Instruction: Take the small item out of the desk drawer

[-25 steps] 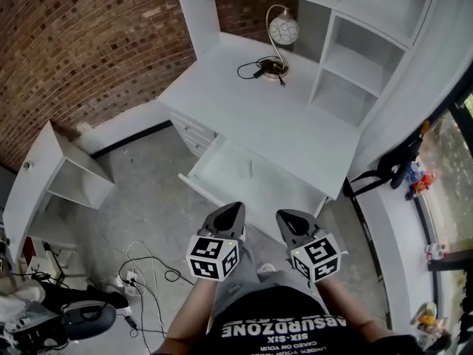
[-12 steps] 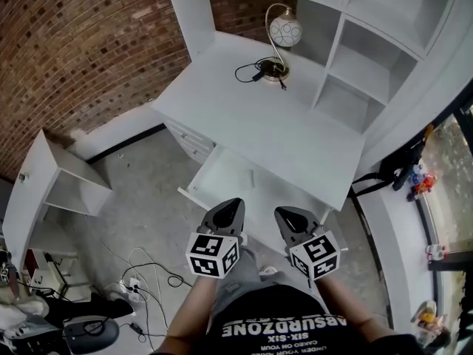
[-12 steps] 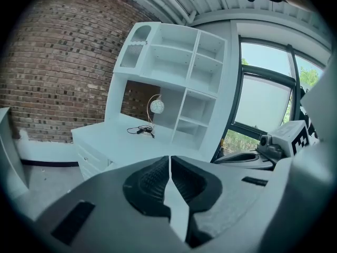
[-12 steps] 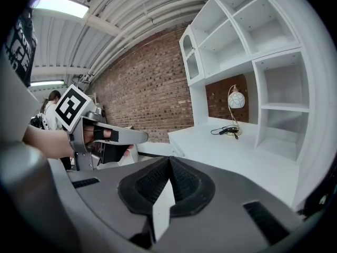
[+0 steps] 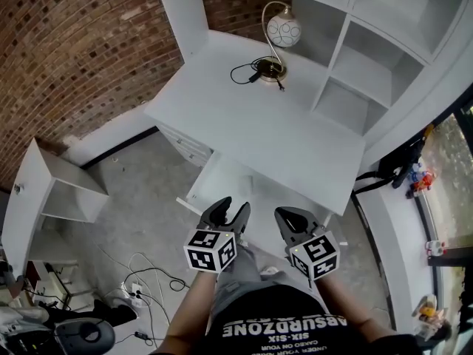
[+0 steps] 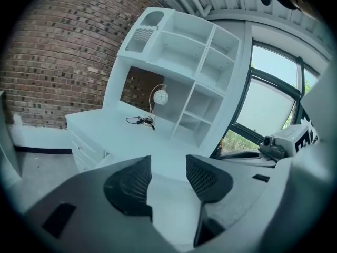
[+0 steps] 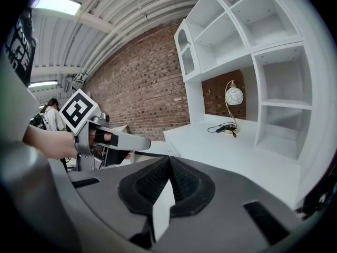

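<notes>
Evidently a reach is being prepared. The left hand-held gripper (image 5: 232, 206) is held over the near end of the pulled-out drawer (image 5: 213, 177). Its jaws have just been opening and stand partly apart with nothing between them, presumably in readiness for the pick. The right hand-held gripper (image 5: 283, 214) is carried alongside with its jaws closed and empty, probably because it is not needed. The small item cannot be made out; it is judged to lie in the drawer, under the front edge of the counter (image 5: 251, 117). Only in the head view is the drawer seen open. The gap and the closure of the jaws are settled only in the gripper views.
</notes>
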`<state>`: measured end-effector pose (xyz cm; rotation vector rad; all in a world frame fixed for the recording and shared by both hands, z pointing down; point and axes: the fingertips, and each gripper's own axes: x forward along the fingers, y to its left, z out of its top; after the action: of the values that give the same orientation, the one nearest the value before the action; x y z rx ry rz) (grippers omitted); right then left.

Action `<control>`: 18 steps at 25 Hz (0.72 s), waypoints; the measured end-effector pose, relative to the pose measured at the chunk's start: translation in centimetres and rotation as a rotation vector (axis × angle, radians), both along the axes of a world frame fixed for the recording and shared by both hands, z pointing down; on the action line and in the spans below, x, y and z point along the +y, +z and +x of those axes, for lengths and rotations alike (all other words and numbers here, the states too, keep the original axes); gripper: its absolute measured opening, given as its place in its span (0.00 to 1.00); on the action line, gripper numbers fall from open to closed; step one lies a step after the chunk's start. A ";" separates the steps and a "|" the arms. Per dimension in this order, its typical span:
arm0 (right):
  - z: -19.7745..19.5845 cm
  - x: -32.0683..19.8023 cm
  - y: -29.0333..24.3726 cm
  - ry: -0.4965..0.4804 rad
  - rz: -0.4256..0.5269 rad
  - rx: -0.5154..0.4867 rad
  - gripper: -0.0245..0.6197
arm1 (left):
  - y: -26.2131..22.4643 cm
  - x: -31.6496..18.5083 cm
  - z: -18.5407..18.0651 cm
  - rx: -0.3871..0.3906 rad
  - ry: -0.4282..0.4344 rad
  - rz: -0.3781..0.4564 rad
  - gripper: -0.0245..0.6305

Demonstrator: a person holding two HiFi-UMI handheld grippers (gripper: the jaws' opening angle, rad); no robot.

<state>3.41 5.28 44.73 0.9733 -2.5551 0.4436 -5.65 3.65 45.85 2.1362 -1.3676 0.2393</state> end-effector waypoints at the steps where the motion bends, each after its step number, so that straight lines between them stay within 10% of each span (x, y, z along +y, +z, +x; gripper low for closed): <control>1: -0.1 -0.3 0.0 0.005 -0.003 0.000 0.04 | 0.3 -0.3 -0.1 -0.003 0.004 -0.010 0.33; 18: -1.2 -4.5 1.8 0.086 -0.059 0.015 0.04 | 7.4 -5.6 -0.8 -0.024 0.079 -0.196 0.48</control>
<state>2.17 0.79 46.57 1.0643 -2.4793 0.5315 -6.46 -2.00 53.25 2.0314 -1.2209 0.4137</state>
